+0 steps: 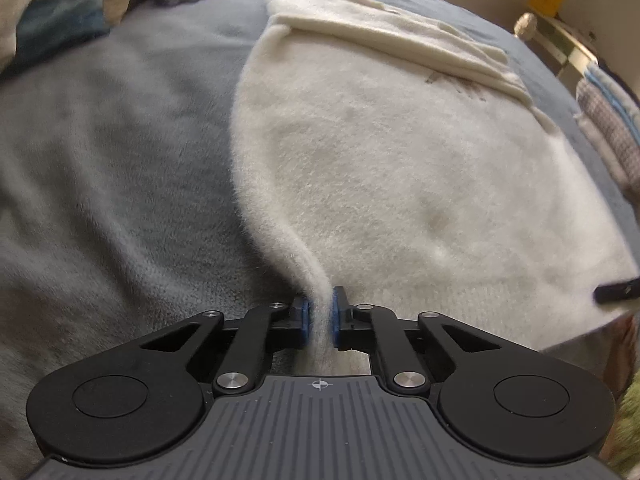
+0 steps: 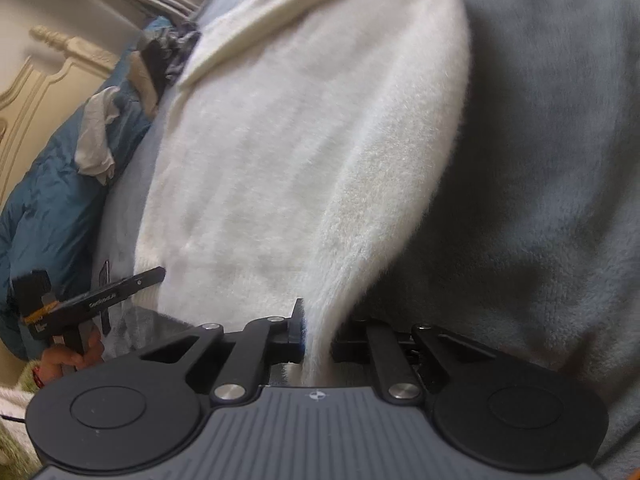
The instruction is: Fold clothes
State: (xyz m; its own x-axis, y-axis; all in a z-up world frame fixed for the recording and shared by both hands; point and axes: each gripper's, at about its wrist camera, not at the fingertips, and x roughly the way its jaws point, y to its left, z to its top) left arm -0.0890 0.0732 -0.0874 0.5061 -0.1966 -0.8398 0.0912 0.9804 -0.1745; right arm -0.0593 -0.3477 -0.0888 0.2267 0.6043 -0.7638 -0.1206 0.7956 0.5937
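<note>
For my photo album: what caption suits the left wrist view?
Left tongs pinch a fluffy white sweater's edge on a grey fleece blanket.

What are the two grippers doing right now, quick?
Left gripper: shut on the sweater, pinching its edge.
Right gripper: shut on the sweater too, pinching another part of the edge.

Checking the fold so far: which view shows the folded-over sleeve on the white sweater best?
Left wrist view: the folded sleeve lies fully visible across the white sweater. Right wrist view shows only its compressed far edge.
</note>
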